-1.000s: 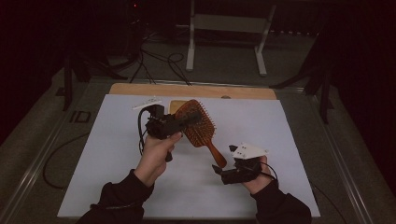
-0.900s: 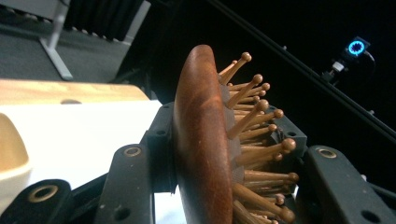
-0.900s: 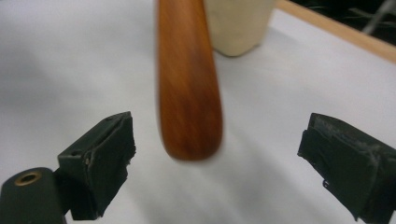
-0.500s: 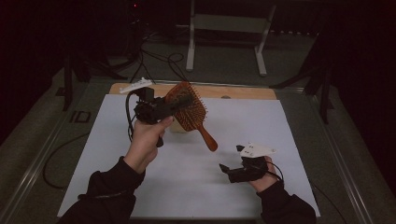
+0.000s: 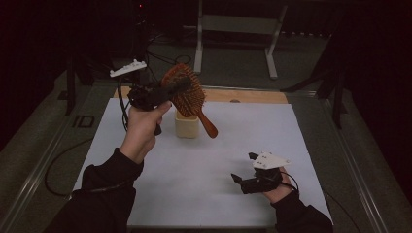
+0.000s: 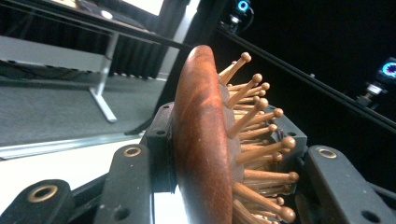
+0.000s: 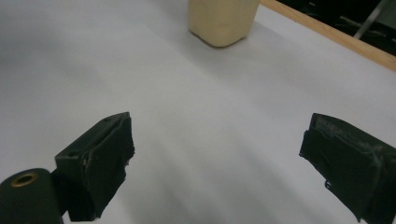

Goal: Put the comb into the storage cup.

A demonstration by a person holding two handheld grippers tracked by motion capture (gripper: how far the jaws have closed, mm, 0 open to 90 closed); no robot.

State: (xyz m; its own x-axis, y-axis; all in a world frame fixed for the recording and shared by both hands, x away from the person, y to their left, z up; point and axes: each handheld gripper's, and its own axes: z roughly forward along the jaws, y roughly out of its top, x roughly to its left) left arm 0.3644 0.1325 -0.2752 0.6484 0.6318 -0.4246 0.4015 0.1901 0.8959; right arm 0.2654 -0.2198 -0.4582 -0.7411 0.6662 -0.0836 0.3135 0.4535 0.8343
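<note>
Left claw [image 5: 163, 92] held up off the tabletop [image 5: 233, 145], pinching the head of a wooden paddle hairbrush [image 5: 187, 94]. In the left gripper view the jaws press on either side of the brush head [image 6: 201, 140]: one against the smooth reddish back, the other into the bristle side, the ball-tipped pins poking out past it.

Long axis of the brush, seen from the high view: runs from the head in the claw down and toward the person's right, handle end [image 5: 210, 128] lowest and free. Handle tip hangs just above and beside the cream-coloured cup [image 5: 187, 125], which stands upright on the white sheet directly below the left claw.

Right claw [image 5: 240, 180] rests low near the tabletop, well apart from the brush, jaws spread with nothing between them. In the right gripper view its jaws point toward the cup [image 7: 223, 21], bare sheet in between.

Judgement: work in hand looks like standing the brush handle-first in the cup. Left hand is the nearer by far and already carries it. The move turns on tipping the handle closer to vertical and bringing its tip over the cup mouth; at the present slant it would likely catch the rim or tip the cup.
</note>
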